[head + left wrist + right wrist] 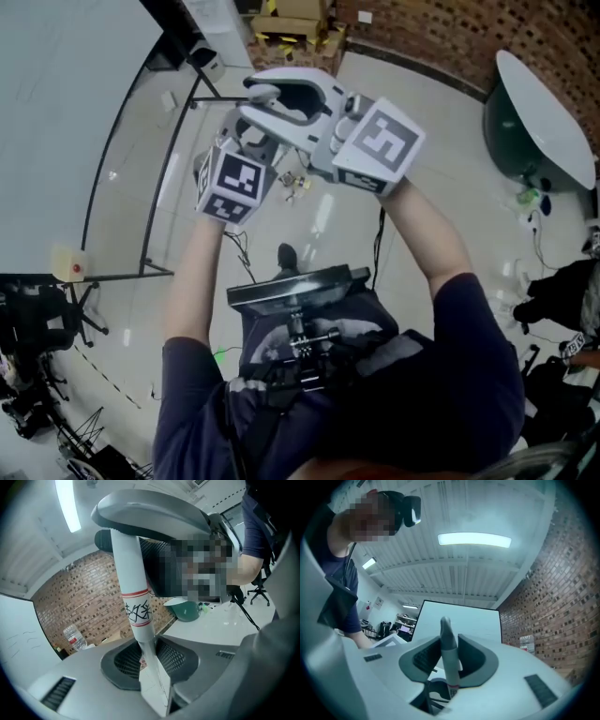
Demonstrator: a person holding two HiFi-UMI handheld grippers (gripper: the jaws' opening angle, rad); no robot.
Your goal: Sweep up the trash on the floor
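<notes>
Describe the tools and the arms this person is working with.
The left tool and right tool are pale grey moulded shells with dark ribbed inner pads. Each carries a white cube printed with black square markers. Sleeves are short and dark navy.

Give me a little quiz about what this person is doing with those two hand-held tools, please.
1. True or false: the left tool grips a white pole with red bands.
2. The wall behind that pole is: A tiled, B brick, C glass.
3. How many tools hold something?
Key: 1 true. 2 B. 3 two: the right tool clamps a grey handle too.
</notes>
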